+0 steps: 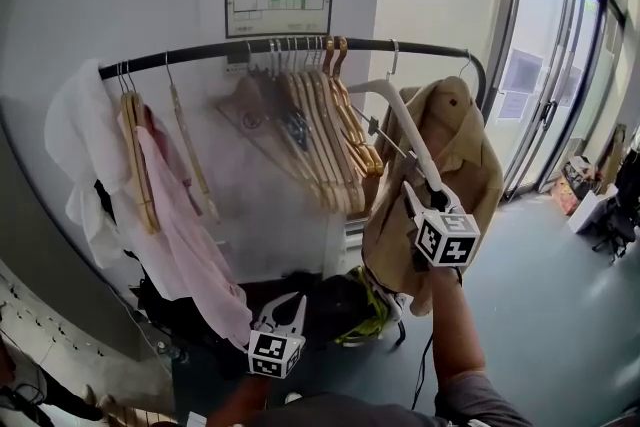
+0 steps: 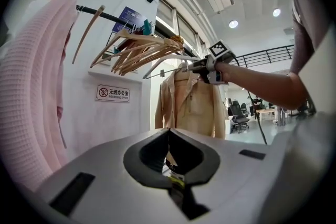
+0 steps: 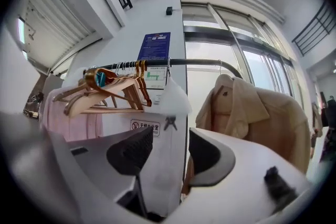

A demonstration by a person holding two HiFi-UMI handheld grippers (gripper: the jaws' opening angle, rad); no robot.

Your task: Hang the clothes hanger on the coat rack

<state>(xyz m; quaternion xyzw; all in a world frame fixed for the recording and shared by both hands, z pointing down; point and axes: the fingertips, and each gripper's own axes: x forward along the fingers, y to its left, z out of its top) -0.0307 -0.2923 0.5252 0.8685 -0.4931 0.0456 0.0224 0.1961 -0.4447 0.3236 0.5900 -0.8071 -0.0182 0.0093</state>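
White wall and tall glass doors stand behind the coat rack (image 1: pixel 200 52), whose black rail carries a bunch of wooden hangers (image 1: pixel 330 135), a pink garment (image 1: pixel 180 235) and a beige coat (image 1: pixel 465 165). Between that bunch and the coat is the white clothes hanger (image 1: pixel 400 120). Its hook looks to be over the rail, though I cannot be sure it sits fully. I hold my right tongs (image 1: pixel 425 195) level at its lower arm, the reach needed to bring the hook to the bar. Their jaws stand wide, the arm between them unclamped. My left tongs (image 1: pixel 283 307) wait low, clear of the work, jaws together and empty.
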